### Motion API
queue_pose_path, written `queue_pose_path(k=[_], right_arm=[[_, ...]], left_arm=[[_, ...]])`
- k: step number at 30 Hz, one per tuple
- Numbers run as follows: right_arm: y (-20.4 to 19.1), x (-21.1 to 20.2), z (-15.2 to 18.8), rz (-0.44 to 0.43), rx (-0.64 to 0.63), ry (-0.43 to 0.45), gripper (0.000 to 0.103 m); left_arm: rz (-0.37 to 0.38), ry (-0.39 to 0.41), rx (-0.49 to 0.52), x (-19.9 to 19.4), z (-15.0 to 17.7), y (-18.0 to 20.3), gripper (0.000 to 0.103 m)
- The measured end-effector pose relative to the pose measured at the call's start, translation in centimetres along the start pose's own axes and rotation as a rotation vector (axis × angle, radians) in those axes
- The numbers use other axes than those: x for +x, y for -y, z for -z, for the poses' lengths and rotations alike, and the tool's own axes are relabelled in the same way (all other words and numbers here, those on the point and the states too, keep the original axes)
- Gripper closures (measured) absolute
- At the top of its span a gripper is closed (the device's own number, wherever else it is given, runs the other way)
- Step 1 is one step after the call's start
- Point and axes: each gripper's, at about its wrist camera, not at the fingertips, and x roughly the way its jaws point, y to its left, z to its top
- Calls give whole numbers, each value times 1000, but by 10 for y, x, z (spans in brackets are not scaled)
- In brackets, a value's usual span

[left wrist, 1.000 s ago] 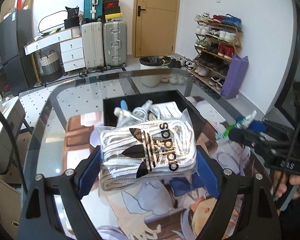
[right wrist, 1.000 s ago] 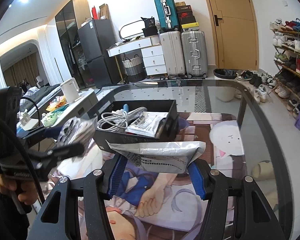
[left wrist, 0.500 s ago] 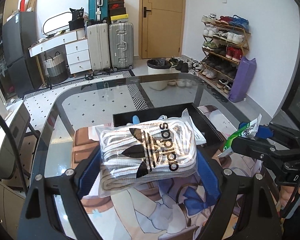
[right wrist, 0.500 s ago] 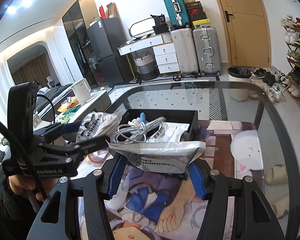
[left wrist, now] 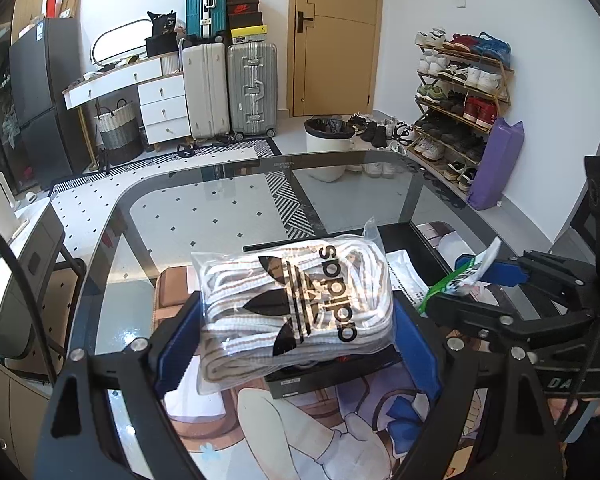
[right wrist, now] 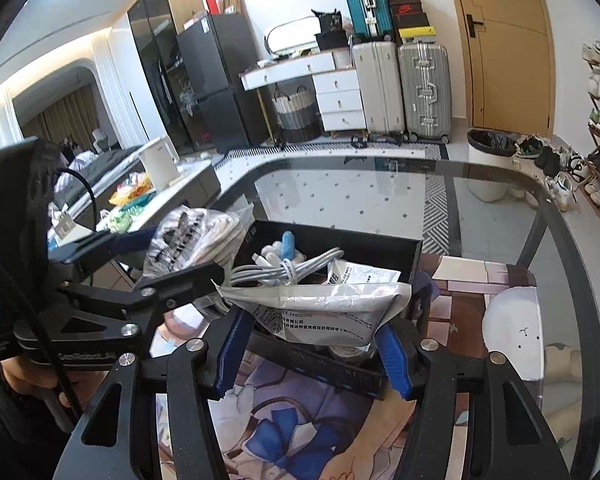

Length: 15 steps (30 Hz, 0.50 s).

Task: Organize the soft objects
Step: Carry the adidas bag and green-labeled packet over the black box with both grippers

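Both hands are loaded: left gripper (left wrist: 296, 344) clamps the bagged socks (left wrist: 296, 308) crosswise, right gripper (right wrist: 312, 344) pinches the silver pouch (right wrist: 320, 312), and the black box (right wrist: 404, 256) sits just ahead beneath both, so either could drop first.

Glass table (left wrist: 228, 216), printed mat (right wrist: 496, 284), black box (right wrist: 332, 240)

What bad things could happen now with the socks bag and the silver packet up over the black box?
1. The left gripper pinches the slippery socks bag only by its sides; it might slide out.
2. The black box already holds white cables and a packet, so new items might sit on top or spill.
3. The right gripper with the silver packet is close beside the left one; they could bump.
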Motion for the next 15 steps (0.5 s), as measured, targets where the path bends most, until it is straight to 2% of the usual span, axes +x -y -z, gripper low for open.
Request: queue_pose_path(k=[9, 15], right_arm=[[6, 35, -6, 35, -10, -94, 44], [11, 50, -11, 36, -14, -121, 42]], left_arm=[[9, -22, -15, 13, -2, -5, 15], [18, -26, -15, 17, -4, -7, 15]])
